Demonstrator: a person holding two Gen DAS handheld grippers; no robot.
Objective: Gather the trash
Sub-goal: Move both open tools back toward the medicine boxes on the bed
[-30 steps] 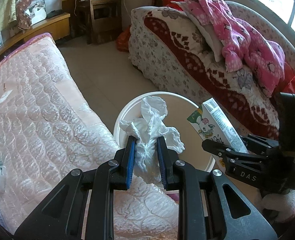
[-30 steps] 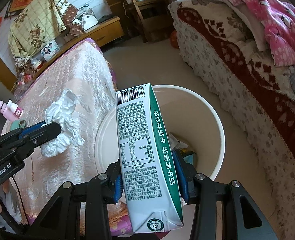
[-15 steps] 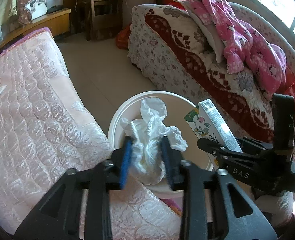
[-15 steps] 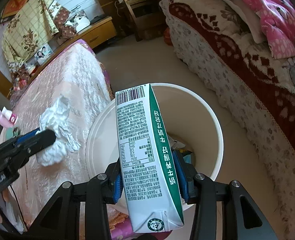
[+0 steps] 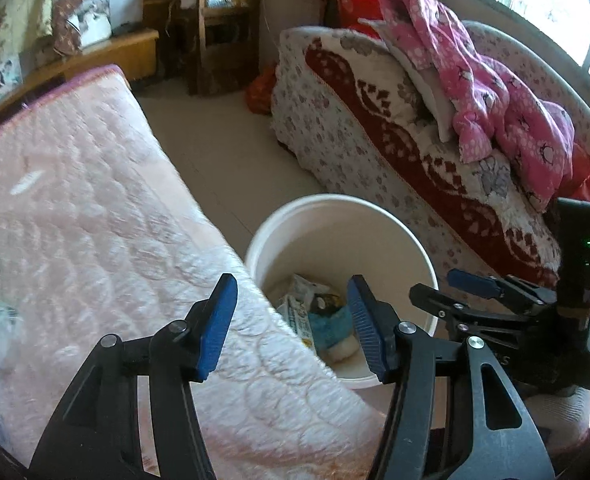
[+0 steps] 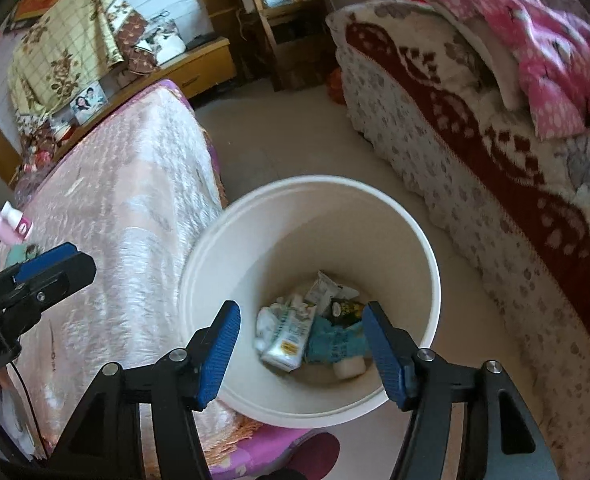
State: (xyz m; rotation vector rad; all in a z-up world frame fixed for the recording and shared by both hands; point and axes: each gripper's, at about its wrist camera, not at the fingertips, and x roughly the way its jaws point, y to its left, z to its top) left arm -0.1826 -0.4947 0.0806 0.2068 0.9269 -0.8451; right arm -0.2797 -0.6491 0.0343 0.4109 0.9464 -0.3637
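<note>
tools point(image 6: 301, 344): 2, both opening, empty | bin point(image 6: 431, 264): 1 | carton point(image 6: 287, 336): 1

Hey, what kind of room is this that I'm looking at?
Most likely a bedroom in a home: a quilted mattress, a sofa or bed under a patterned blanket, and a white trash bucket between them.

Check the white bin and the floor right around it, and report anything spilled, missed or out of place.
Nothing stands out. The white bin stands upright on the floor between the two beds, and the carton and other scraps lie inside at its bottom. No trash shows on the visible floor around it. Both the left gripper and right gripper are opening and empty.
</note>
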